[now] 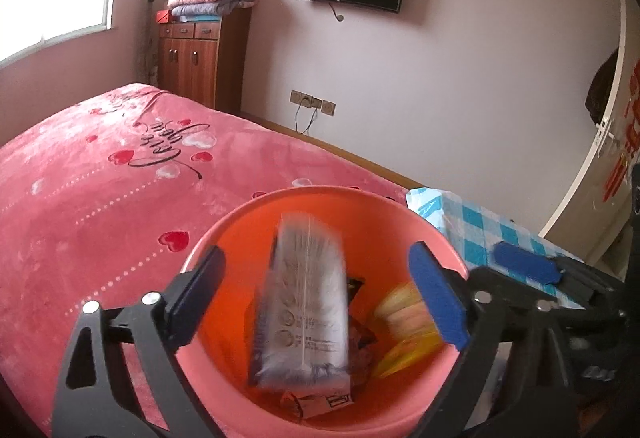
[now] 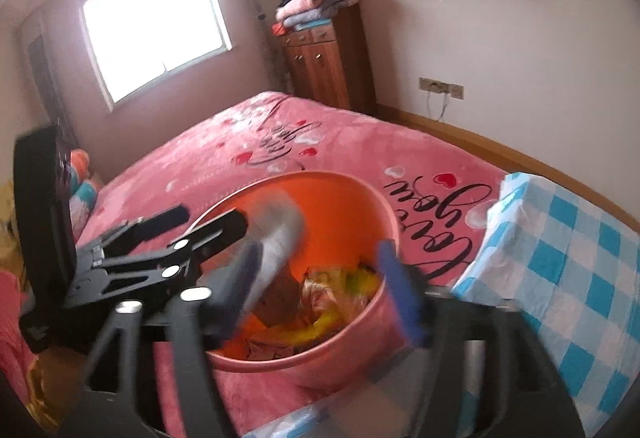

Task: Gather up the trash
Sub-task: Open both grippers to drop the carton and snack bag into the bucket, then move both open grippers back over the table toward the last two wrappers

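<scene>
Both tongs gape open over the orange bucket (image 1: 248,234): left gripper (image 1: 316,298), right gripper (image 2: 320,290), a blurred wrapper (image 1: 304,302) at 12 o'clock between the left's fingers

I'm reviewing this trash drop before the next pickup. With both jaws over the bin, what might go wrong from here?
1. The silver packet, blurred in mid-drop, may lodge upright on the wrappers instead of settling.
2. The left gripper and right gripper crowd the orange bin; they may collide or tip it on the soft bedspread.
</scene>
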`<state>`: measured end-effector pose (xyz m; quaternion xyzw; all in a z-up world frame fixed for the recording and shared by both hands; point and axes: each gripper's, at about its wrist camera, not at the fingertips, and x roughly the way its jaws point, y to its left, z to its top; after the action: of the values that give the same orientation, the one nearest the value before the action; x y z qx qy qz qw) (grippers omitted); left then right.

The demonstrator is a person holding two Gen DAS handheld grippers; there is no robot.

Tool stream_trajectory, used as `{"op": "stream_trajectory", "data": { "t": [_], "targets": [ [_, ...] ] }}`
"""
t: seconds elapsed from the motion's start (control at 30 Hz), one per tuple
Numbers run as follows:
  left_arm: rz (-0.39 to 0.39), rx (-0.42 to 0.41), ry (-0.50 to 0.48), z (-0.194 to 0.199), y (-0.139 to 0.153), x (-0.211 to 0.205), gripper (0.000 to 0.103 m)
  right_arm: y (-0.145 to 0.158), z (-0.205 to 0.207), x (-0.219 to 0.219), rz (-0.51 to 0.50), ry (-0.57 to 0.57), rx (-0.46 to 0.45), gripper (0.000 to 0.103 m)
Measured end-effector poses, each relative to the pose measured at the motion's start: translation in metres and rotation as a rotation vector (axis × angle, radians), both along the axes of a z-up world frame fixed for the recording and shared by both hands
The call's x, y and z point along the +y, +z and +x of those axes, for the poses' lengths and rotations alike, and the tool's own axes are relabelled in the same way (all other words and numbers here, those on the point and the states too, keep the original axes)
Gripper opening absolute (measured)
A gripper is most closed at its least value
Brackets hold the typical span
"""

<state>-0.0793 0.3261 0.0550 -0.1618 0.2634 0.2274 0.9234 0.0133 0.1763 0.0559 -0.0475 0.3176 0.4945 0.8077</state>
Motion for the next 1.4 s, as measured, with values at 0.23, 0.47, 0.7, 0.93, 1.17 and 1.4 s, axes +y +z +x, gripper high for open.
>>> {"op": "stream_trajectory", "data": {
  "t": [0.23, 0.47, 0.7, 0.93, 1.17, 1.4],
  "targets": [
    [0.015, 0.042, 0.025, 0.003, -0.011, 0.000, 0.098, 0.004, 0.003, -0.021, 0.000, -0.103, -0.088, 0.087],
    [0.056, 0.061, 0.037, 0.005, -0.010, -0.005, 0.099, 0.001, -0.003, -0.033, -0.014, -0.136, -0.147, 0.090],
    [0.102, 0.063, 0.056, 0.006, -0.005, -0.015, 0.099, -0.009, -0.001, -0.049, -0.009, -0.162, -0.112, 0.090],
    [0.164, 0.091, 0.048, 0.013, -0.004, -0.033, 0.099, -0.012, 0.000, -0.068, -0.005, -0.203, -0.098, 0.094],
    [0.223, 0.080, 0.037, 0.016, 0.002, -0.055, 0.099, -0.016, -0.002, -0.089, -0.007, -0.240, -0.116, 0.094],
    [0.252, 0.072, 0.011, 0.022, 0.006, -0.077, 0.099, -0.020, -0.004, -0.111, -0.003, -0.272, -0.113, 0.094]
  ]
}}
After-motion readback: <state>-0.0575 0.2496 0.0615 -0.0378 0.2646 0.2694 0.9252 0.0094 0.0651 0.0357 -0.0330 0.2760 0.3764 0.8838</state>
